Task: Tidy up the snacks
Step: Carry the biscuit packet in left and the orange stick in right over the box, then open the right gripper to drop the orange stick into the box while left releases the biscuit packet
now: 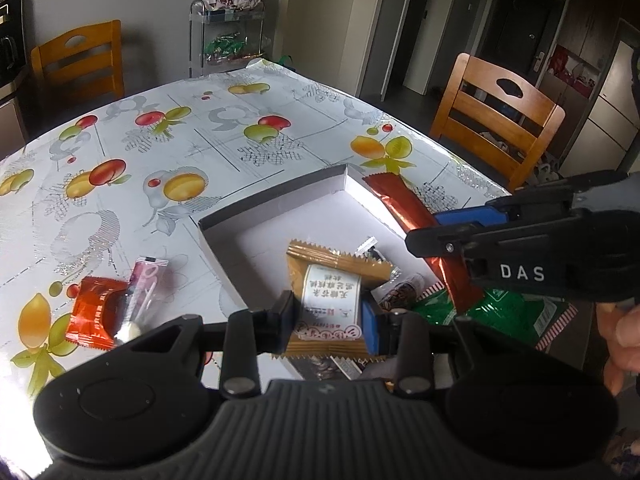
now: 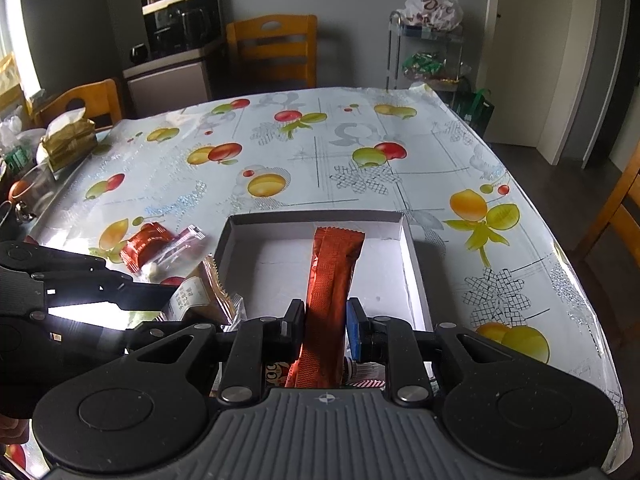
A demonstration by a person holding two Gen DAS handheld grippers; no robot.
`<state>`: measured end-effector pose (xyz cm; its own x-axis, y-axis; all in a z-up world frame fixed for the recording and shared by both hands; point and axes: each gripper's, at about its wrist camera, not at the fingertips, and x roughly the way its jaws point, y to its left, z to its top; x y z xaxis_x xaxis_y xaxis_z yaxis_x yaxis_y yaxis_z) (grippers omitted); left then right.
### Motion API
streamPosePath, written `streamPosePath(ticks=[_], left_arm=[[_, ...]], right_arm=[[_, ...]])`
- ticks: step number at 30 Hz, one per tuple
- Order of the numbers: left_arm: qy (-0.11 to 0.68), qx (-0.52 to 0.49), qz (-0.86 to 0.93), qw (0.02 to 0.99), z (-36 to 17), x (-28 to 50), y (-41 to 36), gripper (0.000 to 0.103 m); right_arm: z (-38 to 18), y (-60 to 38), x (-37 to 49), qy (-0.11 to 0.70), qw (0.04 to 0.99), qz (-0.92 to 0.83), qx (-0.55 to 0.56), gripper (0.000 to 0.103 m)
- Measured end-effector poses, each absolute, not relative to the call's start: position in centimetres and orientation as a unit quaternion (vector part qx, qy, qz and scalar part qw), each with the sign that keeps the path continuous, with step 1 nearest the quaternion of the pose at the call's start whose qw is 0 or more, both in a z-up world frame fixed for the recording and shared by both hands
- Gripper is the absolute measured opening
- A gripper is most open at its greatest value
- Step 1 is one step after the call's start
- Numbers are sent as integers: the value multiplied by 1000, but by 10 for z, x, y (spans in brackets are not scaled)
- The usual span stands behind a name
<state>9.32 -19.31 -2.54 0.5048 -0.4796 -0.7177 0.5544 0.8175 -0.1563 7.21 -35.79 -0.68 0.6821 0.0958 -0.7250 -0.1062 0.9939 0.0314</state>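
My left gripper [image 1: 328,322] is shut on a tan snack packet with a white label [image 1: 334,300], held over the near left part of a shallow white box [image 1: 280,204]. My right gripper [image 2: 323,322] is shut on a long red-brown foil stick pack [image 2: 330,284] that reaches out over the same box [image 2: 316,218]. In the left wrist view that stick pack [image 1: 408,208] slants over the box's right side, with the right gripper [image 1: 436,236] around it. Several packets lie in the box, among them a green one [image 1: 508,312] and a dark patterned one [image 1: 400,296].
On the fruit-print tablecloth [image 1: 200,140], left of the box, lie an orange-red packet [image 1: 96,312] and a pink clear-wrapped one [image 1: 142,292]. Wooden chairs [image 1: 500,120] stand around the table. A tissue pack [image 2: 68,142] and cups sit at its far left edge. A person's fingers [image 1: 624,344] show at the right.
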Motion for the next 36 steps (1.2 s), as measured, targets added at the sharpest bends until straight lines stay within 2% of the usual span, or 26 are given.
streamPosePath(ticks=[36], left_arm=[[438,47,-272,855,-46,111,-232,32]], right_arm=[[-31,-381,104,427,898,105,-14,24]])
